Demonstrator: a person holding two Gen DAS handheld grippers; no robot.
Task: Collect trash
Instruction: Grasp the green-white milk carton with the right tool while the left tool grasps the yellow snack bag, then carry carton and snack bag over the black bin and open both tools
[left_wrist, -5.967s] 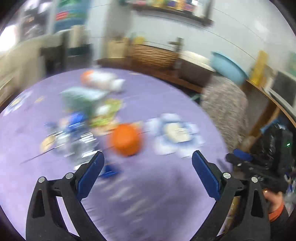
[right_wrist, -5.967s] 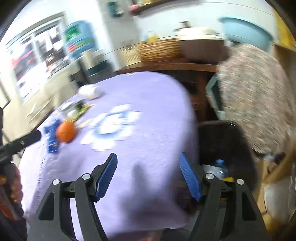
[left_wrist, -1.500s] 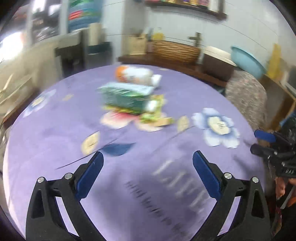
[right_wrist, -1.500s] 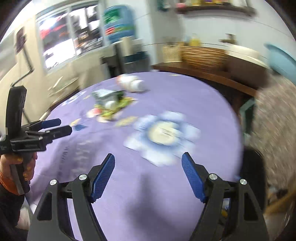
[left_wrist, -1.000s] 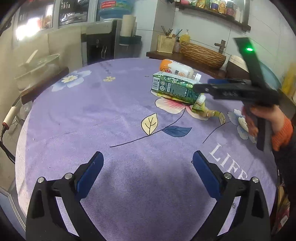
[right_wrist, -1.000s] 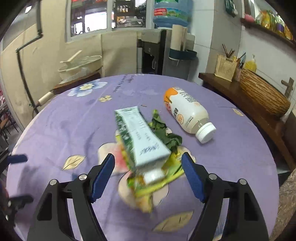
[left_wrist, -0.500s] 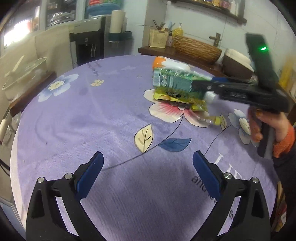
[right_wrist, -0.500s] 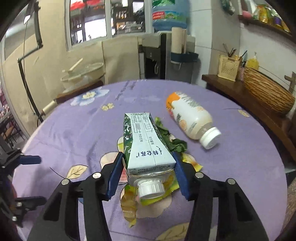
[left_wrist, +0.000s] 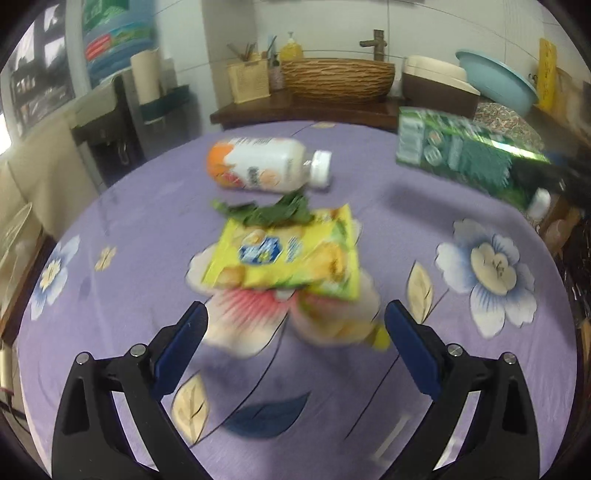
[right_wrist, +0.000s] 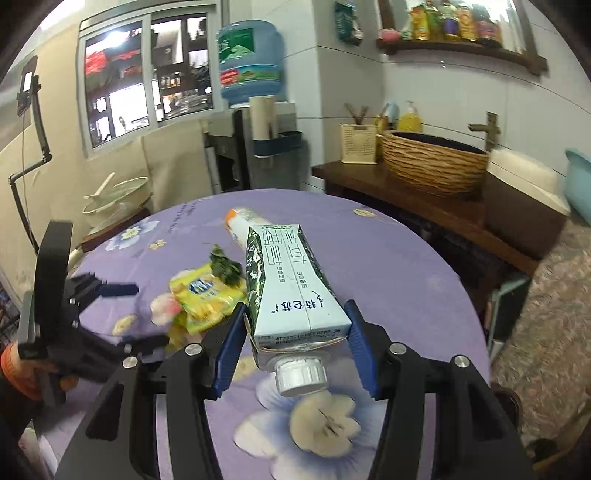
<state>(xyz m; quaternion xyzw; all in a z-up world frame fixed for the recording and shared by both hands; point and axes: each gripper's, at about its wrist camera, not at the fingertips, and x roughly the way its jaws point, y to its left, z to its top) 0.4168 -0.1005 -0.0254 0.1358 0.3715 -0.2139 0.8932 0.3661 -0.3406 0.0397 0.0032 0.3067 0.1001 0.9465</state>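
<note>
At the left side, over the purple flowered tablecloth: holds the left tongs spread wide, with nothing between the blue pads. Points them downward at the yellow snack wrapper, lying flat just beyond the fingertips and centred on the gap, probably lined up as the next pick. Cannot grip it from there; needs a drop onto the cloth and a squeeze on a raised edge, since a flat foil sheet gives little to bite on.

Beyond the wrapper, farther from the left tongs: shows green leafy scraps touching its far edge, then a white drink bottle with an orange base, on its side, cap toward the right, free to roll if nudged.

To the right, off the cloth: carries the green milk carton clamped in the right tongs, both pads pressed flat on its broad side panels near the gable end. Grips it lengthwise, screw cap toward the wrist camera and base pointing away, likely because the flat panels give the pads a steady seat. Casts a shadow on the cloth below, so clear of the table. Reads as mid-carry toward a bin, which shows in neither view. Leaves wrapper, scraps and bottle to collect.
</note>
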